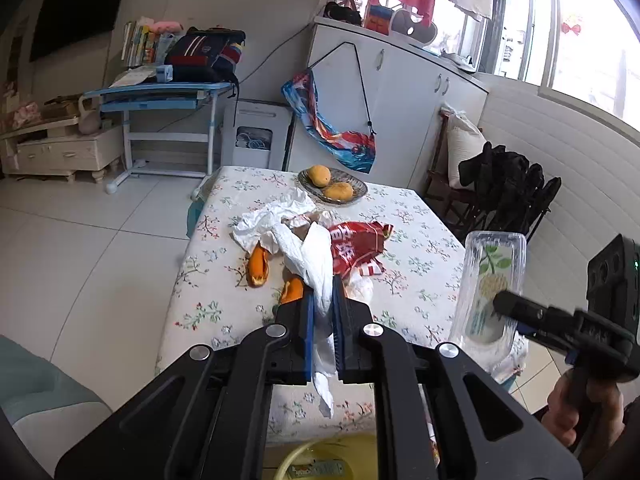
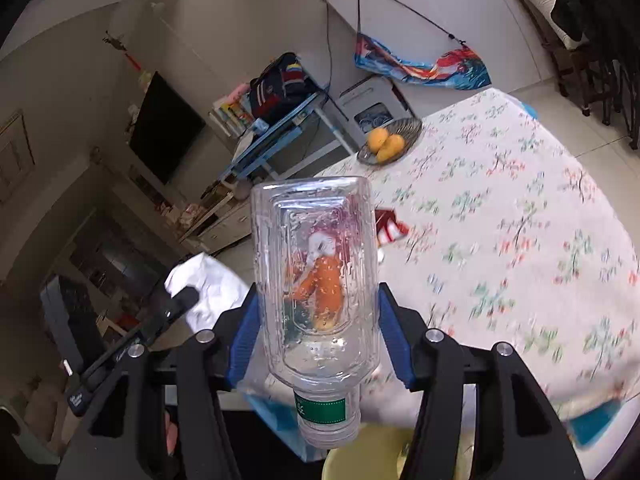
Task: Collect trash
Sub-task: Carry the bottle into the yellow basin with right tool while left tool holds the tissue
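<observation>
Nearest, below the table edge, a yellow bin [image 1: 332, 460] is seen under both grippers. The left gripper [image 1: 323, 304] is pressed together on a white tissue [image 1: 316, 264], whose tail hangs down between the blue pads [image 1: 307, 320]. The right gripper [image 2: 318, 320] is pinching a clear plastic bottle [image 2: 318, 280], held upside down with its cap end toward the bin; a hand [image 1: 576, 412] is seen on its handle. Both grippers are pointed slightly downward over the near edge of the table [image 1: 420, 216].

Just beyond the left fingers, orange peels [image 1: 258, 266], more crumpled paper [image 1: 272, 216] and a red wrapper [image 1: 356, 248] are lying together on the flowered cloth. Farther, a woven plate [image 1: 352, 184] with mangoes [image 1: 319, 175] is placed near the far edge. The right half of the cloth is left free; black folded chairs [image 1: 508, 188] are standing beside it.
</observation>
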`<state>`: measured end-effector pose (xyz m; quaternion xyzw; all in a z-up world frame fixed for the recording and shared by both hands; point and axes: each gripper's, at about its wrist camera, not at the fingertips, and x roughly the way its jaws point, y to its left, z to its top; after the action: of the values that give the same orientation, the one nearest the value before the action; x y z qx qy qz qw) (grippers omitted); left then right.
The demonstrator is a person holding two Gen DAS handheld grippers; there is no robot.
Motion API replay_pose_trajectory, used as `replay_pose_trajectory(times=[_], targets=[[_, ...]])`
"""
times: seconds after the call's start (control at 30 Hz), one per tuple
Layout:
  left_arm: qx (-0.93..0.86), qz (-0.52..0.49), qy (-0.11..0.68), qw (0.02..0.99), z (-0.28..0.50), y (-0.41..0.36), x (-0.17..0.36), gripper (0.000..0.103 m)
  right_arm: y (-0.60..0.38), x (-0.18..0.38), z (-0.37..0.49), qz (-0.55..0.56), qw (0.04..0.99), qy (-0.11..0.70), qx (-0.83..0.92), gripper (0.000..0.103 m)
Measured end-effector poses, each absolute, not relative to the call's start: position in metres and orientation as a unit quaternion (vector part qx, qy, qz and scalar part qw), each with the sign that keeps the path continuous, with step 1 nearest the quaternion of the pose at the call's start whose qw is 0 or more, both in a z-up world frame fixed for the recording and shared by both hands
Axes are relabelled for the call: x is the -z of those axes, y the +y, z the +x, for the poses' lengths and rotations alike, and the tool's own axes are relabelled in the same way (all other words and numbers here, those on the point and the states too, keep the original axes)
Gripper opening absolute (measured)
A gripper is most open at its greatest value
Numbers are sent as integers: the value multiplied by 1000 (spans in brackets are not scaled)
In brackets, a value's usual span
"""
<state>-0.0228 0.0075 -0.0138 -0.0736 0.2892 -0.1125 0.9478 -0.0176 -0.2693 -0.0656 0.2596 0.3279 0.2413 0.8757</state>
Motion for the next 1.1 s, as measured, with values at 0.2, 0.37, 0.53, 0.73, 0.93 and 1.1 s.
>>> replay_pose_trajectory(times=[0.2,0.37,0.53,0.73,0.93,1.1], targets=[[114,-79,293,946,-37,10,17,8,-243,84,-46,223,869,360,-257,55],[117,-82,293,945,-48,11,18,8,-229,100,-60,201,861,391,-256,55],[120,-78,294,945,-61,10,20,8,-214,117,-69,175,855,420,-248,55],[121,-75,295,945,-73,8,20,8,-197,141,-76,144,841,465,-238,56],[125,-71,297,944,-82,5,22,8,-190,162,-80,115,825,508,-221,56],[128,-63,299,944,-88,1,24,8,-187,175,-82,103,812,535,-211,56]])
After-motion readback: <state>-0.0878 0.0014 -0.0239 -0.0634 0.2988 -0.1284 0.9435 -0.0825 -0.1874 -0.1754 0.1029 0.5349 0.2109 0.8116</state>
